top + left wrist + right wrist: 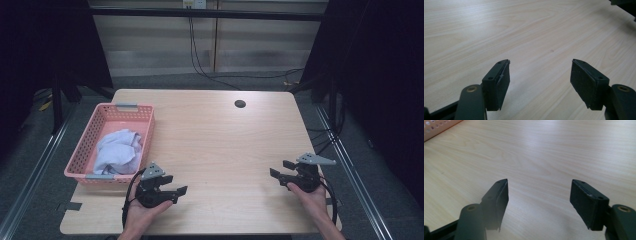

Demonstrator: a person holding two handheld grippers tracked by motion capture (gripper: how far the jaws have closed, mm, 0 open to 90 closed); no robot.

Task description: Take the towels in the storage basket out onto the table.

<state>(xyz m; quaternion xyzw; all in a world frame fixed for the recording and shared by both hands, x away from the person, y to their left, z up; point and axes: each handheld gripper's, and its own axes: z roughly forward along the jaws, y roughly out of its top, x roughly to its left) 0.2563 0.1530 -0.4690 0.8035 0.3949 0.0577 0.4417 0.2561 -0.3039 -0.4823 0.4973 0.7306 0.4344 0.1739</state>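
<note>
The pale wooden table is mostly bare. At its left edge sits a pink plastic basket, long axis running away from the person, with a crumpled white cloth lying inside. The left tongs rest just beside the basket's near right corner, spread wide and holding nothing. The right tongs, also spread and holding nothing, are well apart across the table. The left hand is clearly nearer; the cloth lies up and to its left.
</note>
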